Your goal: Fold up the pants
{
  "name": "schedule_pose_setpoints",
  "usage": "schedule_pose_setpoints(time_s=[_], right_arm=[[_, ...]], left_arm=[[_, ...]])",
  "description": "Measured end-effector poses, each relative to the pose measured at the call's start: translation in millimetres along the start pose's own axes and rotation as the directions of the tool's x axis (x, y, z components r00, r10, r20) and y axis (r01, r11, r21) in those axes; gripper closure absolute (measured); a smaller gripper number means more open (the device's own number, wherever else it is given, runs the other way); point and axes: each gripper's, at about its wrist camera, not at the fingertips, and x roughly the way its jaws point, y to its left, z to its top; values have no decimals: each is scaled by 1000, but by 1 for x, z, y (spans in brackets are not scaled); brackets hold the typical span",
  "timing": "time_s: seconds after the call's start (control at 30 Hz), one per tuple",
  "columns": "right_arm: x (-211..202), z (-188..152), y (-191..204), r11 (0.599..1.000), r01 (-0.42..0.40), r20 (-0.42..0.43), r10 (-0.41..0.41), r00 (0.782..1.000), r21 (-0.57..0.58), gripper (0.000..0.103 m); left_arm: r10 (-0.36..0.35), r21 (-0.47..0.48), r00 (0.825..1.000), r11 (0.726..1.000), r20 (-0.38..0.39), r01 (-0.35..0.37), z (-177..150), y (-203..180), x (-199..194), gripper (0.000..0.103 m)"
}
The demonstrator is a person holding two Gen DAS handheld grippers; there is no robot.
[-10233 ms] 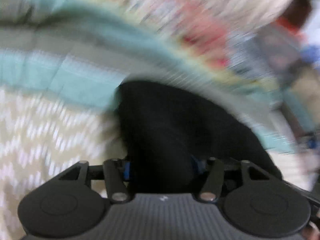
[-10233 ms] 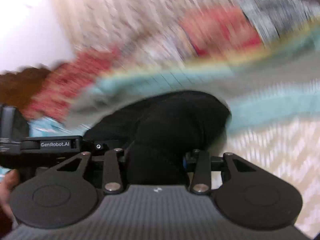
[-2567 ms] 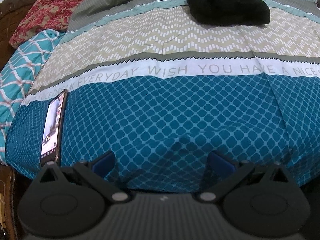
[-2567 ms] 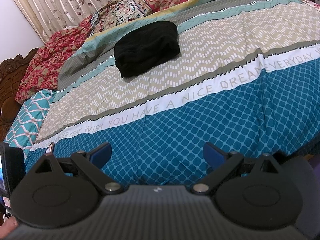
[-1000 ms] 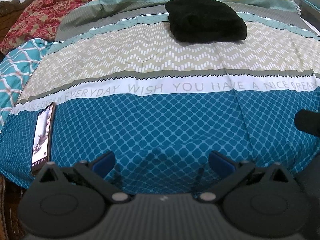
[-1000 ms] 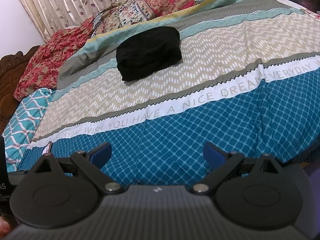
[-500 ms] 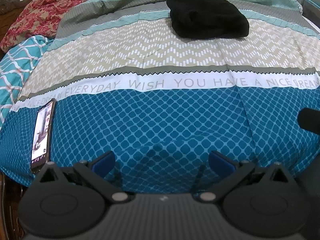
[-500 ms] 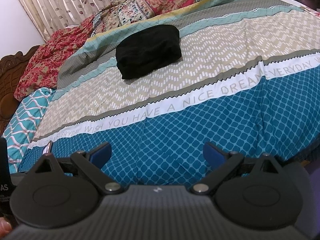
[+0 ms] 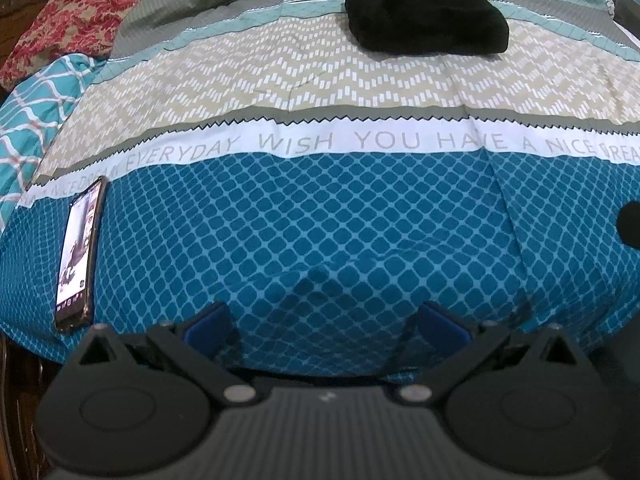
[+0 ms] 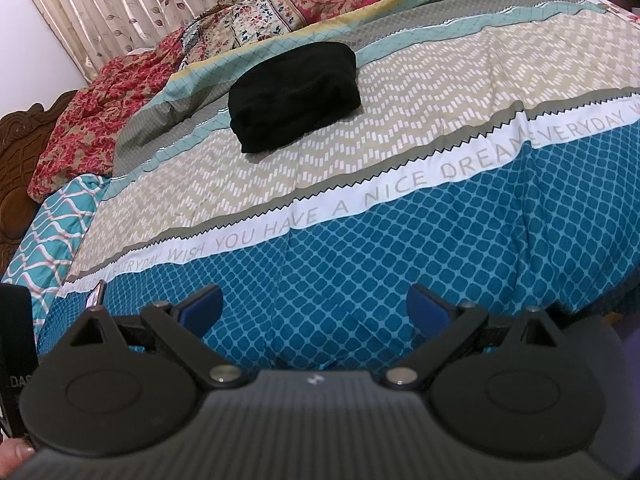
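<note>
The black pants (image 9: pixel 424 20) lie folded into a thick bundle far back on the bed, on the beige zigzag and teal stripes; the right wrist view shows the same pants (image 10: pixel 294 96) left of centre. My left gripper (image 9: pixel 326 320) hangs open near the bed's front edge over the blue diamond pattern, nothing between its blue pads. My right gripper (image 10: pixel 312 304) is open too, empty, over the same blue band. Both grippers are far from the bundle.
A phone (image 9: pixel 78 252) with a lit screen lies at the bed's front left corner. Red floral bedding (image 10: pixel 96 104) and patterned pillows (image 10: pixel 288 4) are piled at the head of the bed by a wooden headboard (image 10: pixel 16 160) and curtains. A thumb shows at bottom left.
Long ago both grippers were shut on the black pants; now the bundle lies on the bed and both are open. Over the last second the left view tilted slightly; little else moved.
</note>
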Motion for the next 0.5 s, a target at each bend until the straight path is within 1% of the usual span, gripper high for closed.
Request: schedule_pose_setpoints(time_s=[0.5], right_arm=[[3,-1,-1,1000,3,-28,-3,1000,-5,3]], left_arm=[[-2,-24,999,1000,-45,1,-4,4,12,0]])
